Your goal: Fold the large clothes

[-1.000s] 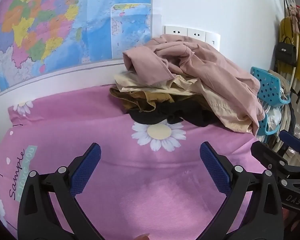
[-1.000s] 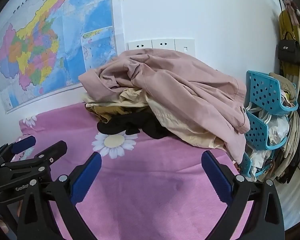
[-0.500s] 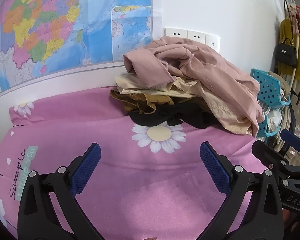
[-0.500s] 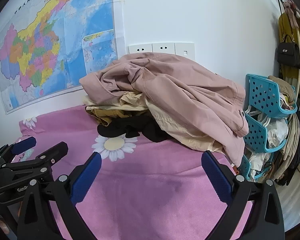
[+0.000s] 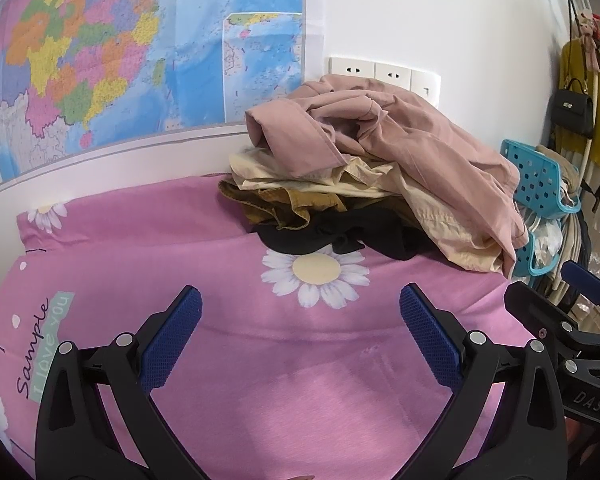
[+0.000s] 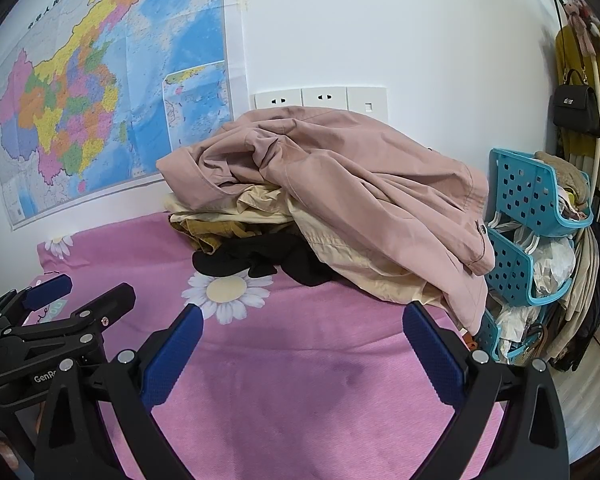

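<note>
A pile of clothes lies at the back of a pink daisy-print sheet: a dusty pink jacket on top, a cream garment, a mustard one and a black one beneath. The pile also shows in the right wrist view, with the pink jacket on top. My left gripper is open and empty above the sheet, short of the pile. My right gripper is open and empty, also short of the pile. Each gripper shows at the edge of the other's view.
A map and wall sockets are on the wall behind the pile. Blue stacked baskets with hangers and bags stand at the right of the bed. A black handbag and yellow clothes hang at far right.
Both grippers have drawn back and down slightly from the pile; the pile sits a little higher and farther in both views. Jaws stay open.
</note>
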The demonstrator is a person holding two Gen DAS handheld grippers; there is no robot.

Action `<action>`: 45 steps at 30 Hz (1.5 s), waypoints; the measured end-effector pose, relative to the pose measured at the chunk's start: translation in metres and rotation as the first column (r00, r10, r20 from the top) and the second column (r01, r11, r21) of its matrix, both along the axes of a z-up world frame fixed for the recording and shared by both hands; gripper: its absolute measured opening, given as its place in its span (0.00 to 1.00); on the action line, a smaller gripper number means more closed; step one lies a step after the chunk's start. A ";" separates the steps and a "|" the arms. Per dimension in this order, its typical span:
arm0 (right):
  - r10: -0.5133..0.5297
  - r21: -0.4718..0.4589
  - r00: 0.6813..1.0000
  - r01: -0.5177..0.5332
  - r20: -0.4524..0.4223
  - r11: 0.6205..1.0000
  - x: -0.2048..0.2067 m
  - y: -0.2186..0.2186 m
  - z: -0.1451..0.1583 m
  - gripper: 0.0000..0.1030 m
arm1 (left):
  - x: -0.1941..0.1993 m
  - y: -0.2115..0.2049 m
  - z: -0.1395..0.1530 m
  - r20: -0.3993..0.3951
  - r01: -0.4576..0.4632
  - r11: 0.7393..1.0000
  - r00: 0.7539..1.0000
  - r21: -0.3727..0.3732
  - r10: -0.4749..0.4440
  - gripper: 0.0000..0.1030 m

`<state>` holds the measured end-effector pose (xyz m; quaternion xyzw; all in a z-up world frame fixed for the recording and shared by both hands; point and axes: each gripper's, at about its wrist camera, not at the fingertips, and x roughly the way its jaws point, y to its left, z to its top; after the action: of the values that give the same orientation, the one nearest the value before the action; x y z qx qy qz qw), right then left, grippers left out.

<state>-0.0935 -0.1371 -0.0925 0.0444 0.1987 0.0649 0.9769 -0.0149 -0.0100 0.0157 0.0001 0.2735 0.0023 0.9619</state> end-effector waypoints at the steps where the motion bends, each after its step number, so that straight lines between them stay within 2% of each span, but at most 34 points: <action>1: 0.001 0.000 1.000 -0.001 -0.001 1.000 0.000 0.000 0.000 0.95 | 0.000 0.000 0.000 -0.001 0.000 1.000 1.000 0.000 0.000 0.95; 45: 0.013 -0.006 1.000 -0.013 -0.002 1.000 0.012 -0.001 0.003 0.94 | 0.013 -0.006 -0.001 -0.003 0.000 1.000 1.000 -0.017 0.000 0.95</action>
<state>-0.0814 -0.1386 -0.0892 0.0404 0.2000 0.0707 0.9764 -0.0016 -0.0160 0.0148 -0.0083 0.2748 -0.0002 0.9615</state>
